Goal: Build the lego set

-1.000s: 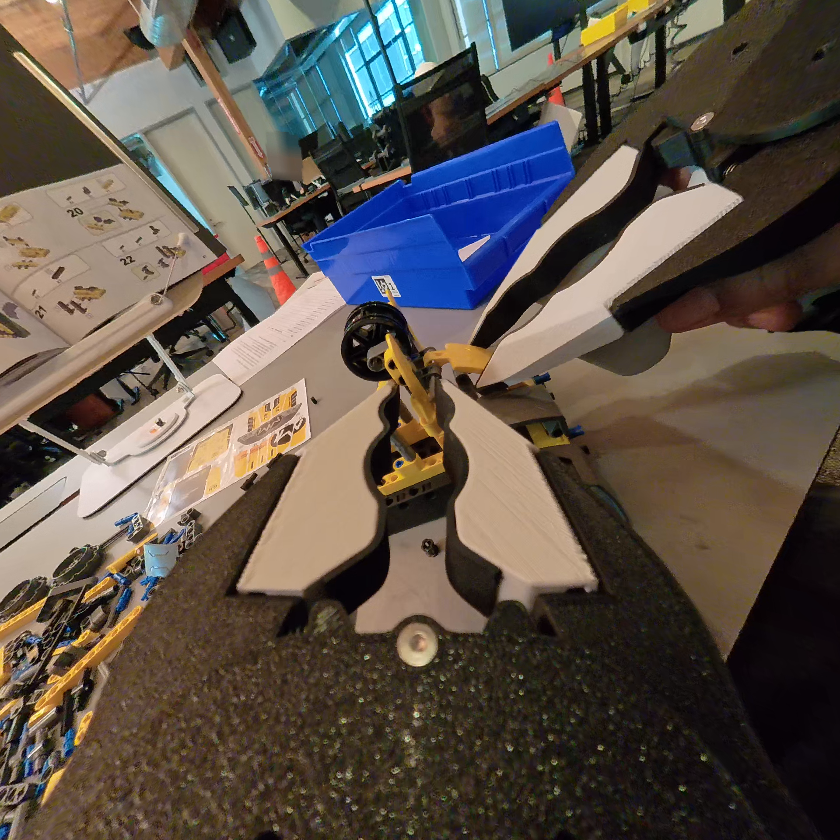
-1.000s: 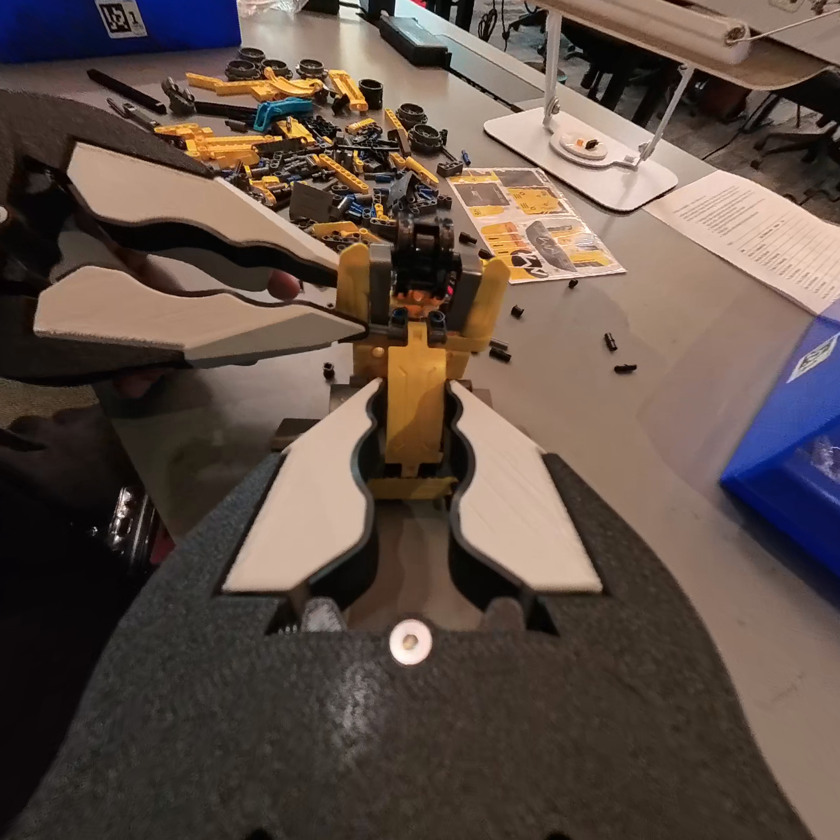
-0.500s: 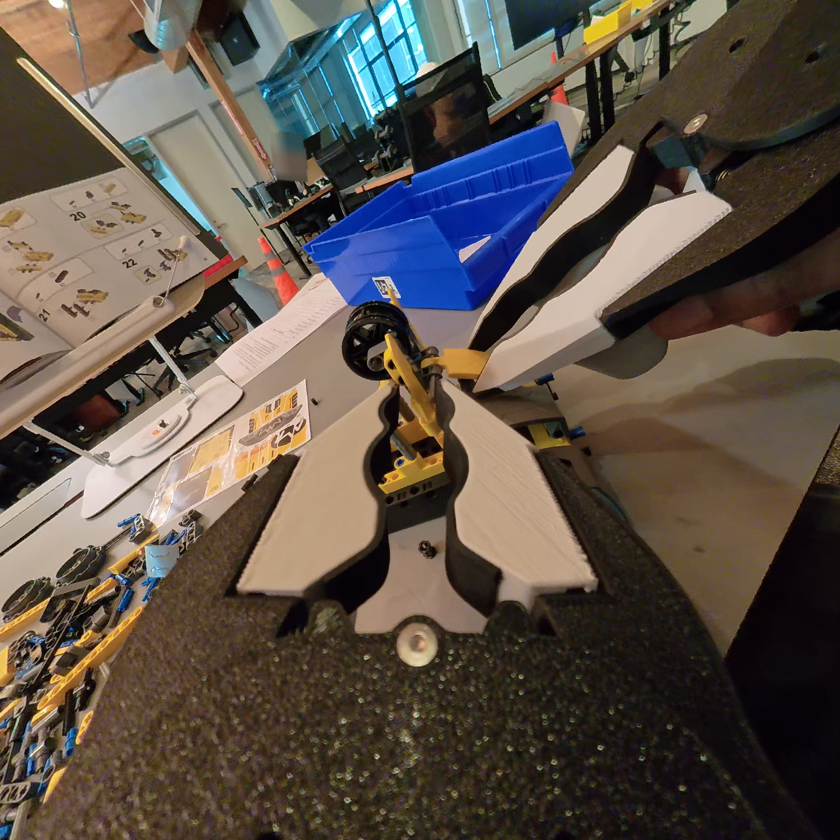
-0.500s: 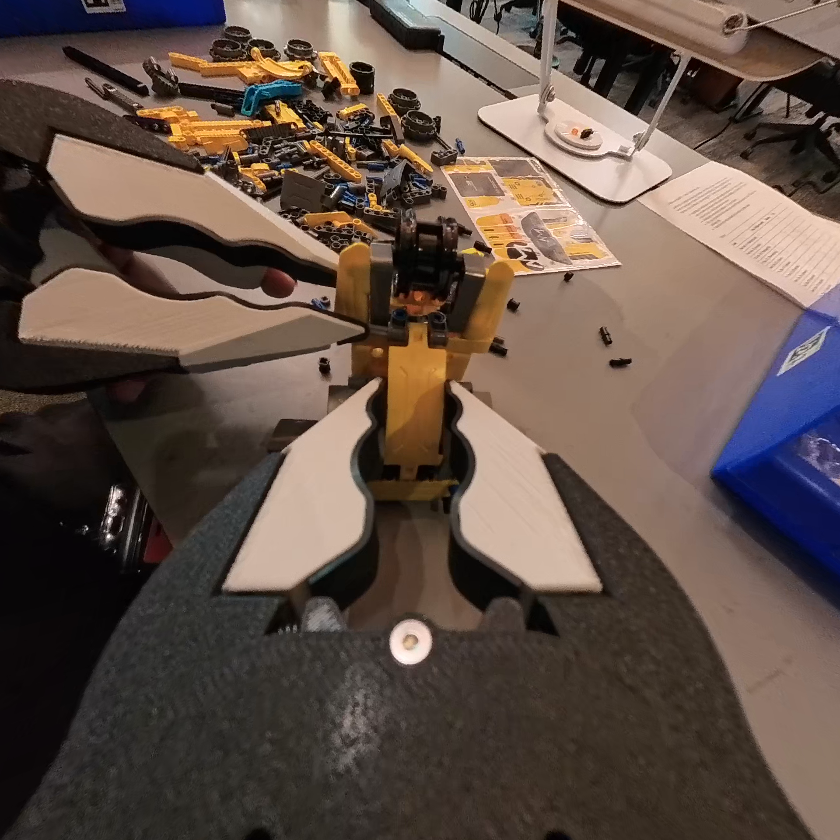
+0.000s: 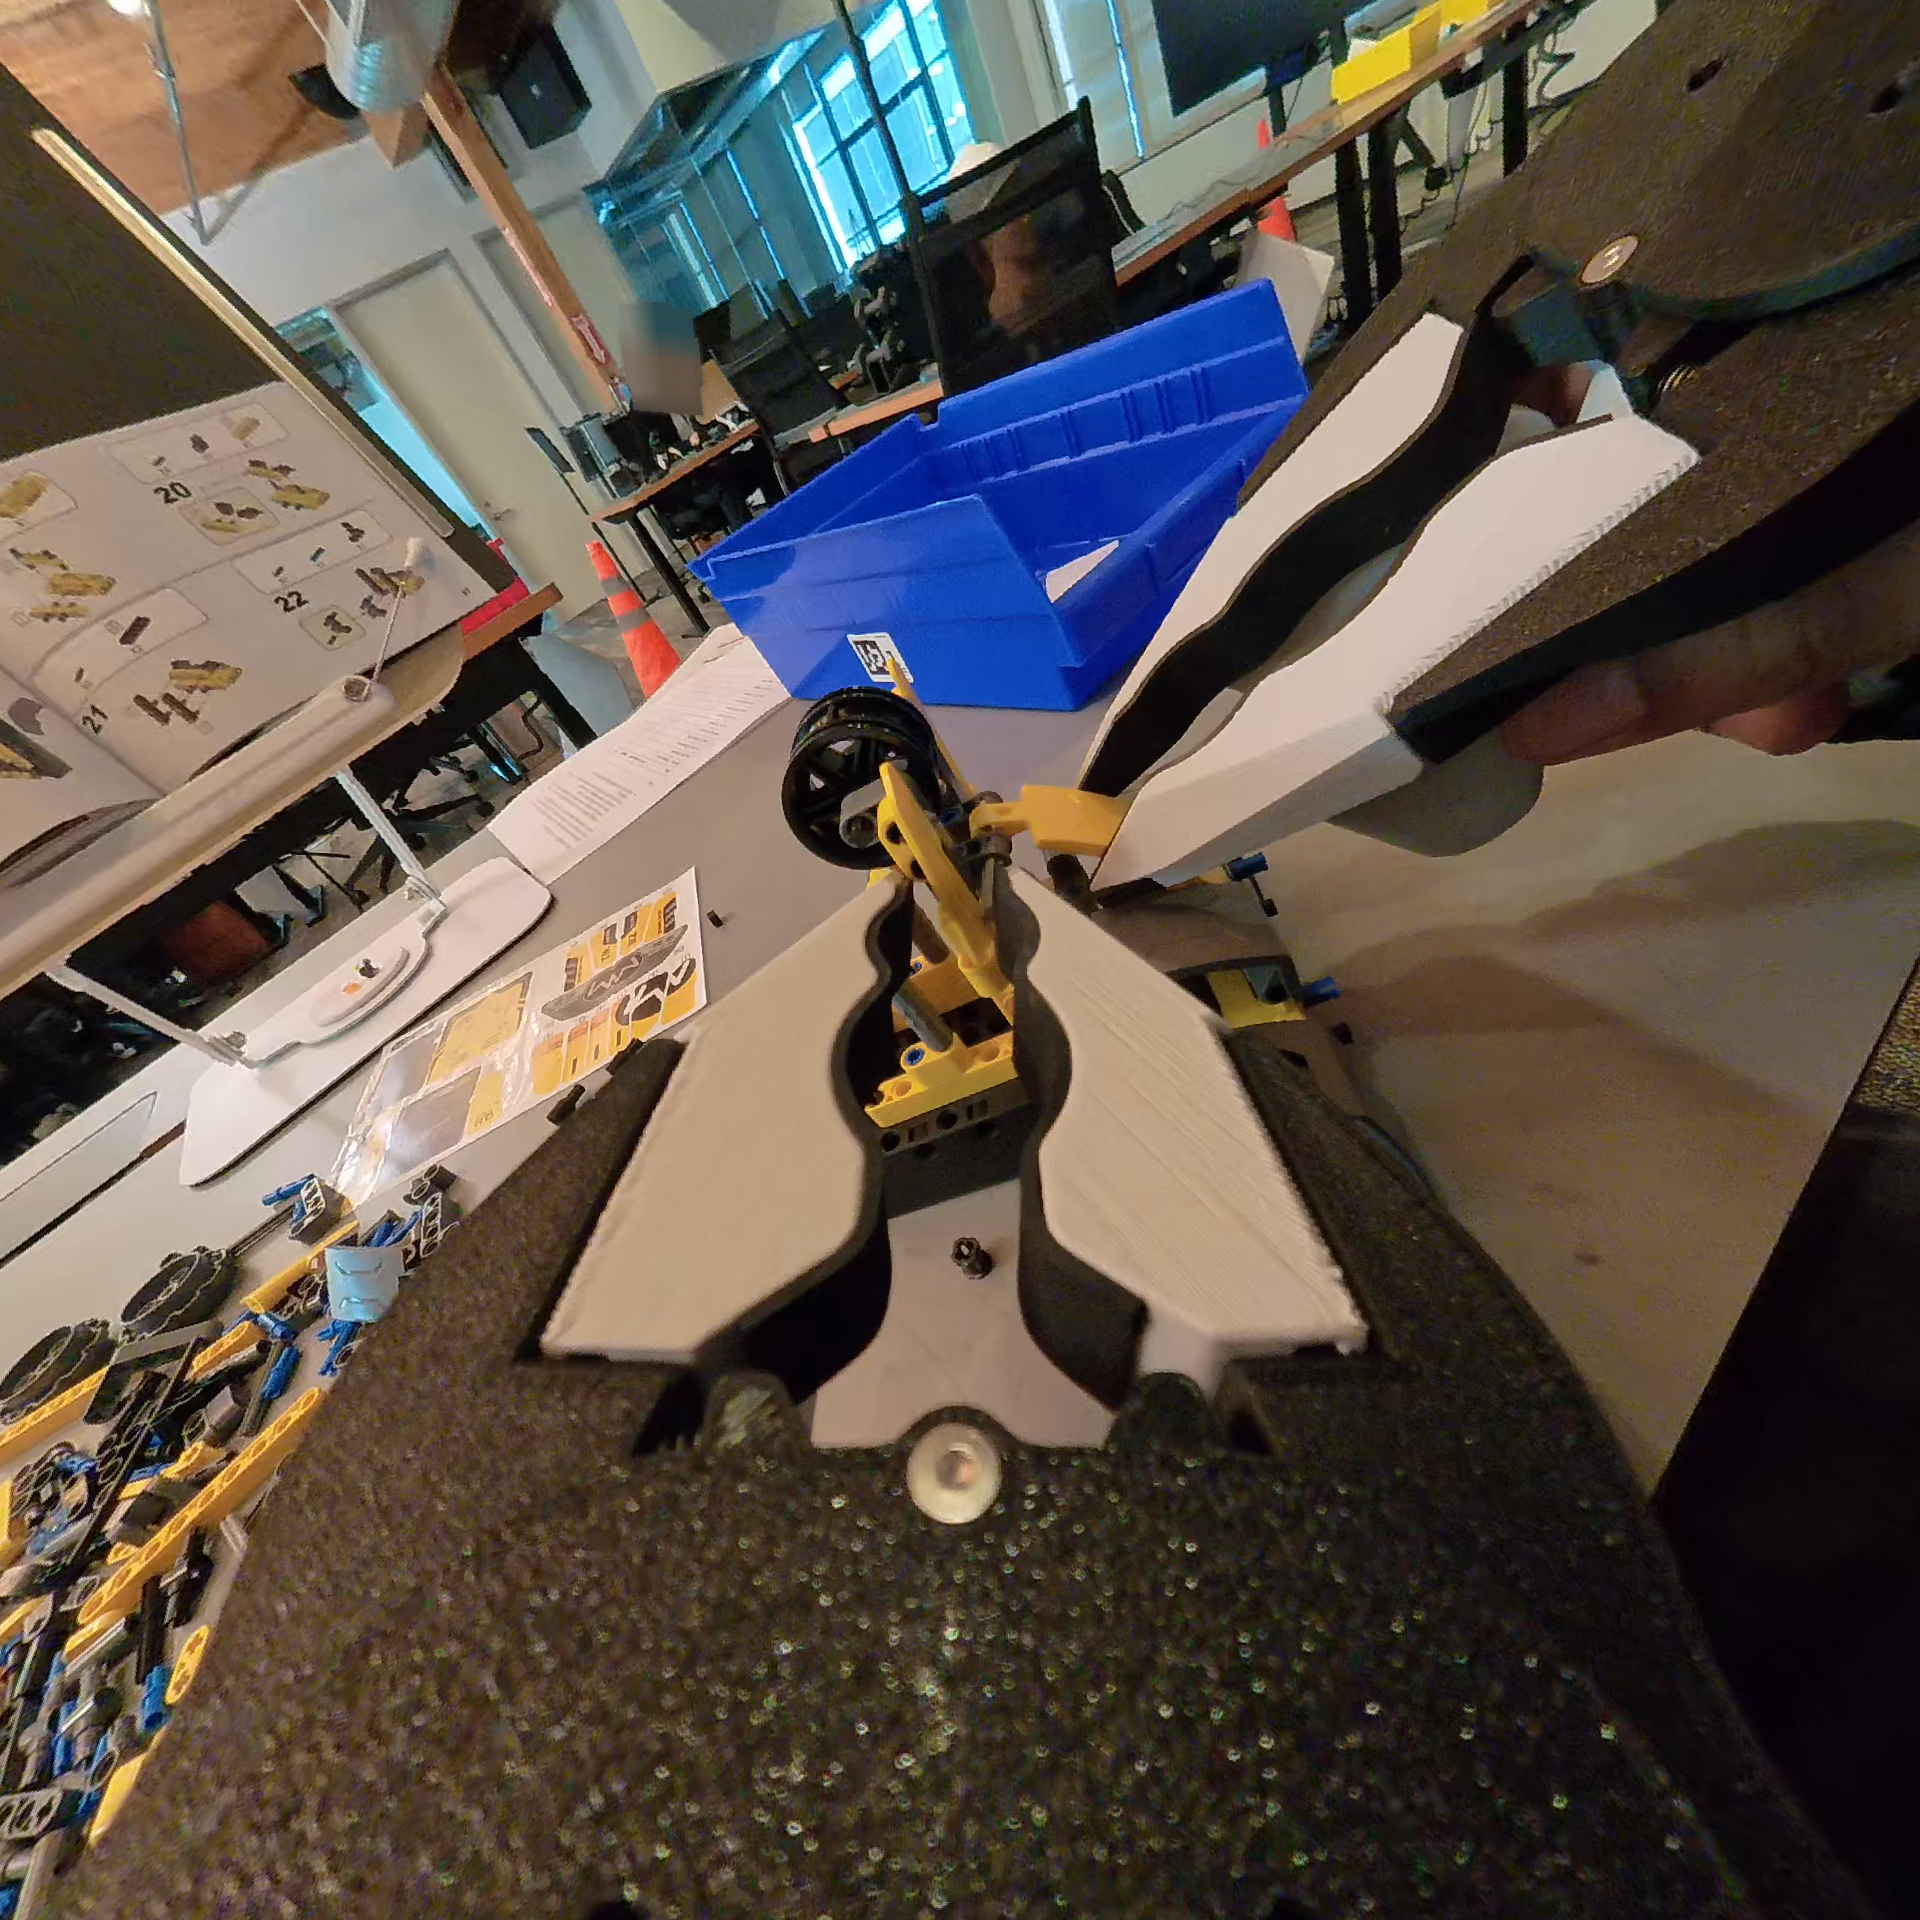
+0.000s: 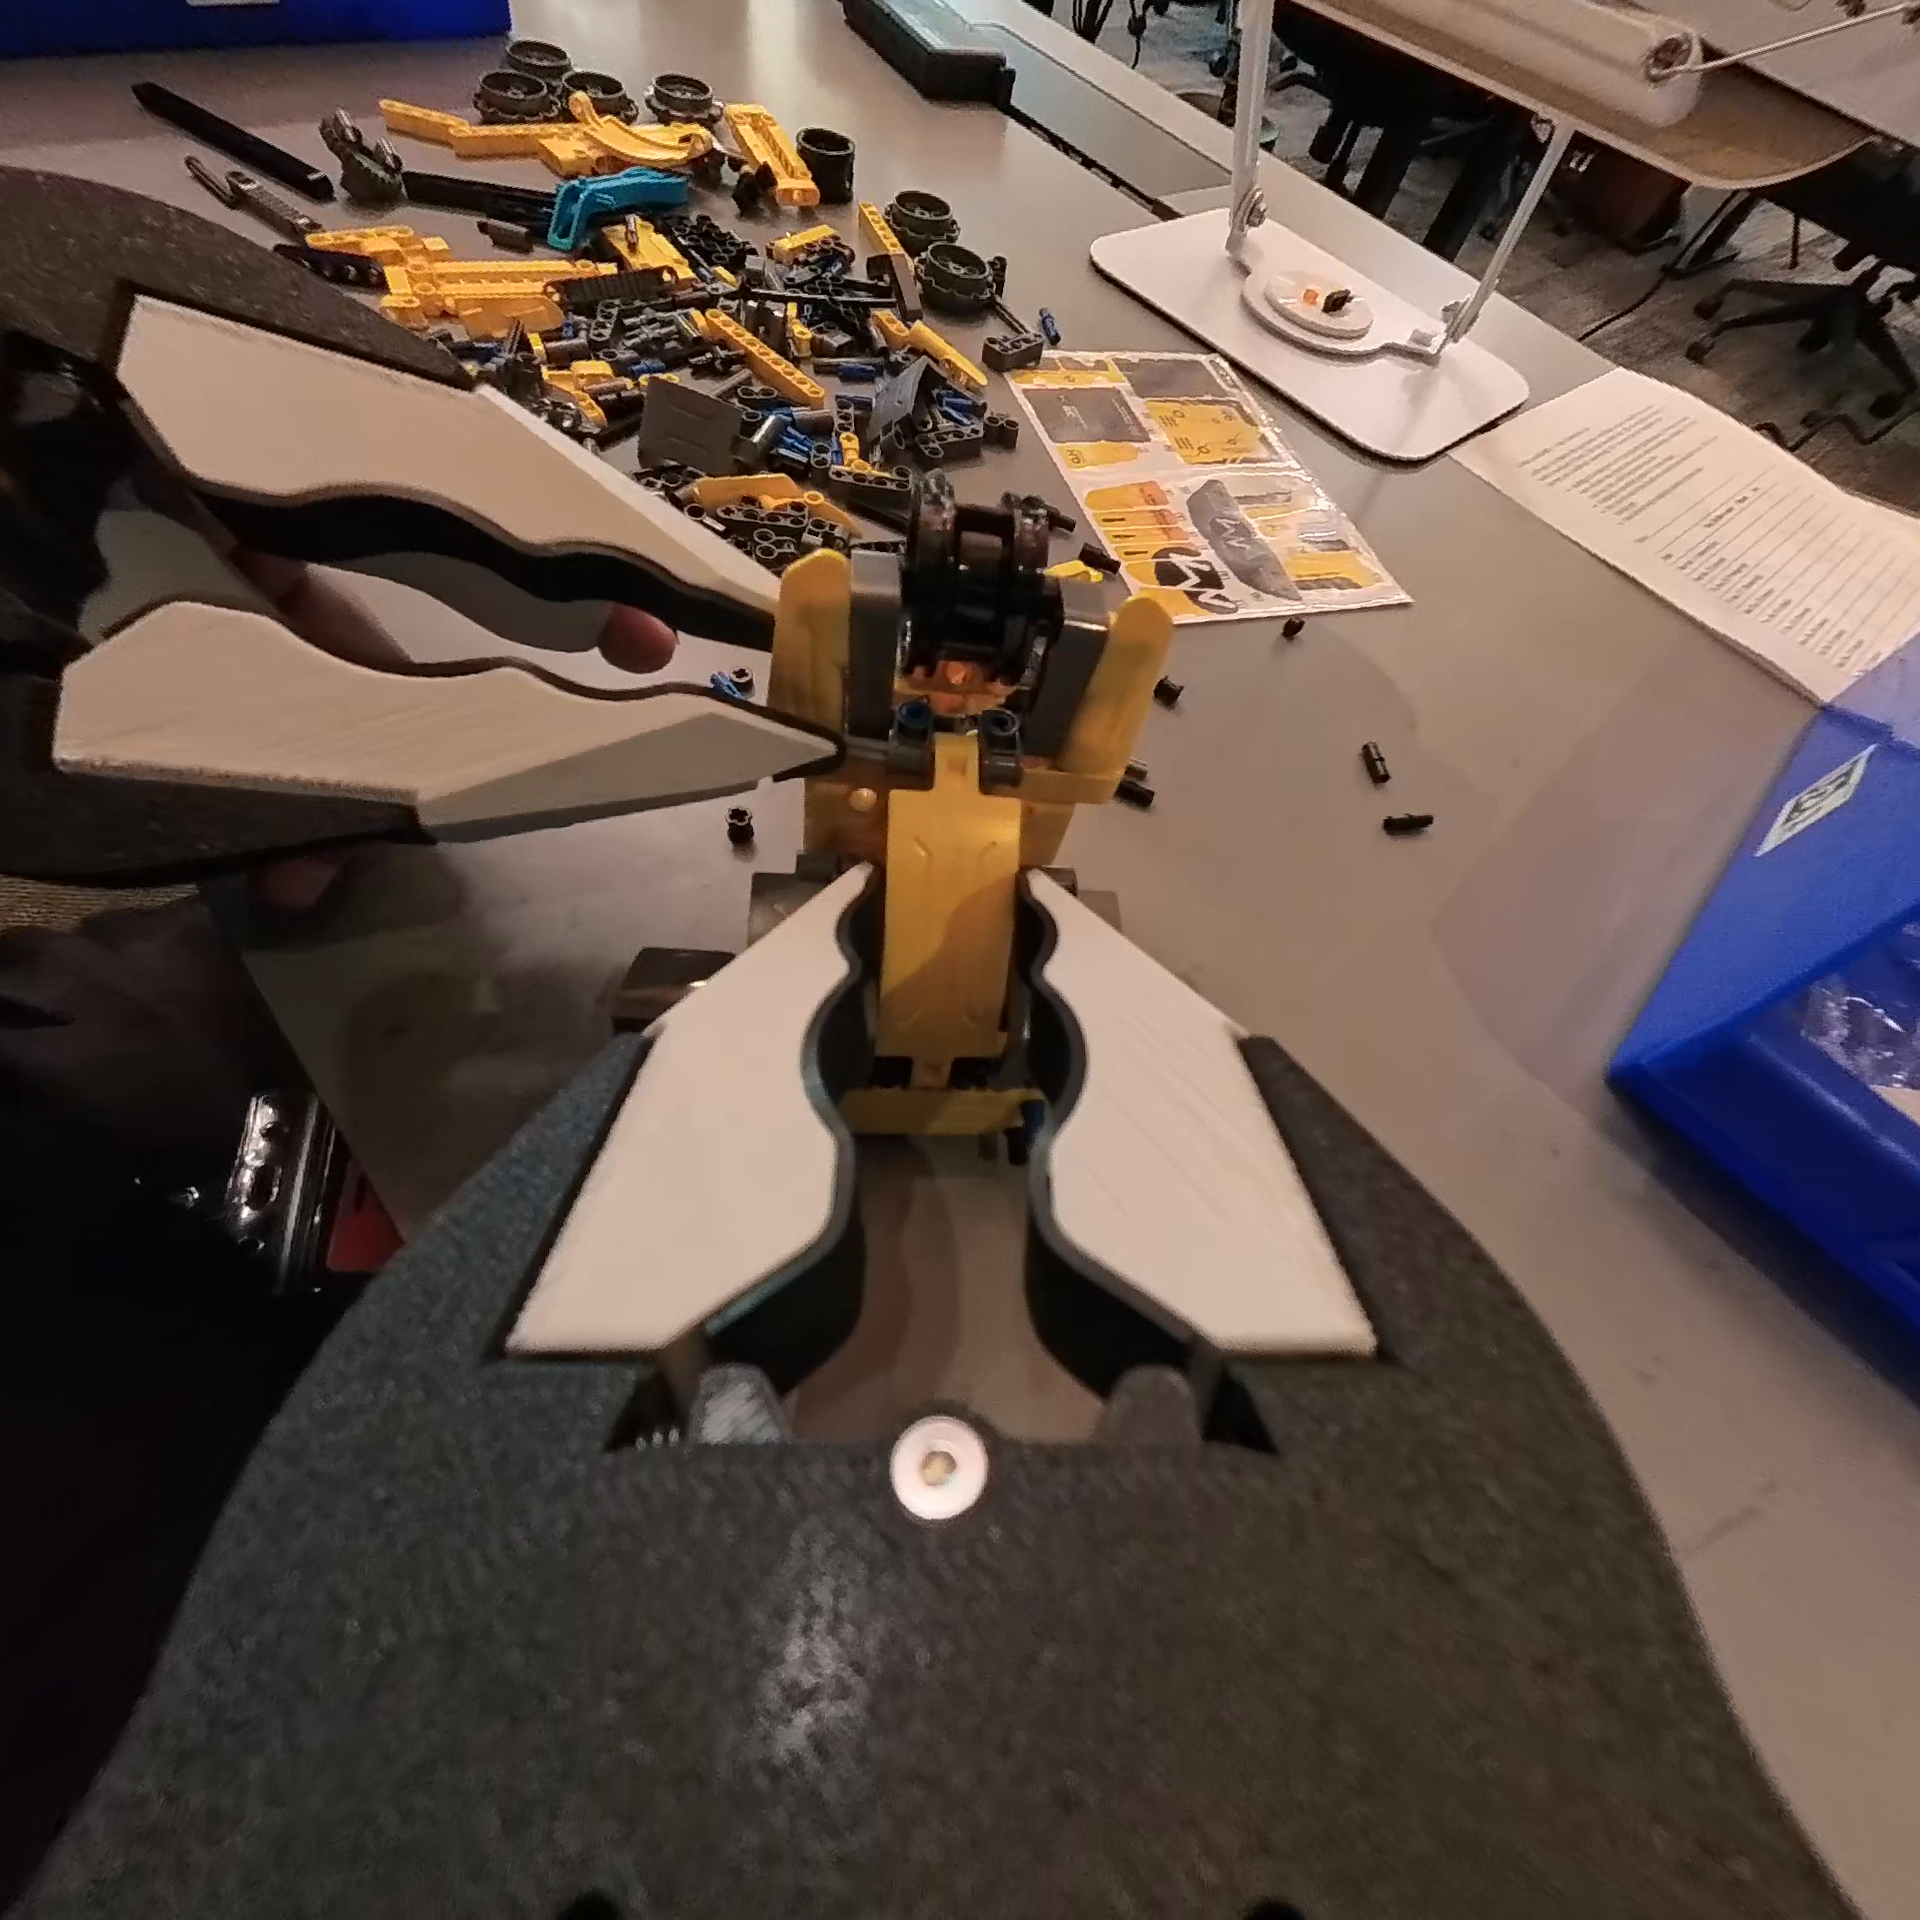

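- Both grippers clamp one yellow model (image 6: 961, 831): right gripper (image 6: 945, 883) on its body, left gripper (image 5: 951, 894) on its side.
- Model sits mid-table (image 6: 1455, 935), beside loose parts (image 6: 665, 312).
- Looks light, rigid, likely to pop apart; grip beams.

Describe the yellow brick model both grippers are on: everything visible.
The yellow brick model, a half-built plastic assembly with grey and black parts, blue pins and a black wheel at its far end, is gripped over the grey table. The right gripper clamps its smooth yellow panel; the left gripper clamps its side.
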### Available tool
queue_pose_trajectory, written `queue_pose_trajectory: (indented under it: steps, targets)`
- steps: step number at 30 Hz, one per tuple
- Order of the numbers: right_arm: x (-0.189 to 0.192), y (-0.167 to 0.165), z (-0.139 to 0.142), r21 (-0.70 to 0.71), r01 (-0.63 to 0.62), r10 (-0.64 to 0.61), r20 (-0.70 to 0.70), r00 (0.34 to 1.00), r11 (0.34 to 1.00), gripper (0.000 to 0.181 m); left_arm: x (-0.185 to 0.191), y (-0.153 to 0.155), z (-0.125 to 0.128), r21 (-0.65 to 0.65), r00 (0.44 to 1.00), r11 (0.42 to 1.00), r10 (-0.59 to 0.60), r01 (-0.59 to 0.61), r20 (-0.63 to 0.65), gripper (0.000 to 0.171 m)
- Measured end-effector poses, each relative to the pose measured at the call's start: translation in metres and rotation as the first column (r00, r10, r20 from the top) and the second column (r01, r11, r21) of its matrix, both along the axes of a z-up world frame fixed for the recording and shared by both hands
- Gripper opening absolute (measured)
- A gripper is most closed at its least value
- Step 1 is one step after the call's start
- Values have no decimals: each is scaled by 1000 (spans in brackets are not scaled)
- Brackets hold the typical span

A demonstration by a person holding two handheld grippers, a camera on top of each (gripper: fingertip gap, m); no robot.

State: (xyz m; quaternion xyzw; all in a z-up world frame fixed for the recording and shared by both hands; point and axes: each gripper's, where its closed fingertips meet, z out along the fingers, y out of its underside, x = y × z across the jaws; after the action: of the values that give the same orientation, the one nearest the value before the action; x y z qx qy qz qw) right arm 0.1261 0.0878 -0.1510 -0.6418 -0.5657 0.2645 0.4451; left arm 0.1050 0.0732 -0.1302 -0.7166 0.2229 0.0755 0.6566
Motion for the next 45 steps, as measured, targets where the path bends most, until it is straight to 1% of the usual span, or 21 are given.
queue_pose_trajectory:
  steps: [29,37,40,45]
  targets:
    - [0,0,0,11,0,0,3,1000,1000,24,0,0,0,2,1000,1000,-7,7,-1,14]
    - [0,-1,-1,14,-7,8,-15,1000,1000,24,3,-2,0,17,1000,1000,-13,14,-23,15]
    - [0,-1,-1,14,-11,11,-25,1000,1000,24,5,-3,1,7,999,999,-38,38,-6,17]
    - [1,-1,-1,22,-18,19,-41,999,1000,24,6,-10,4,-6,993,996,-89,90,75,25]
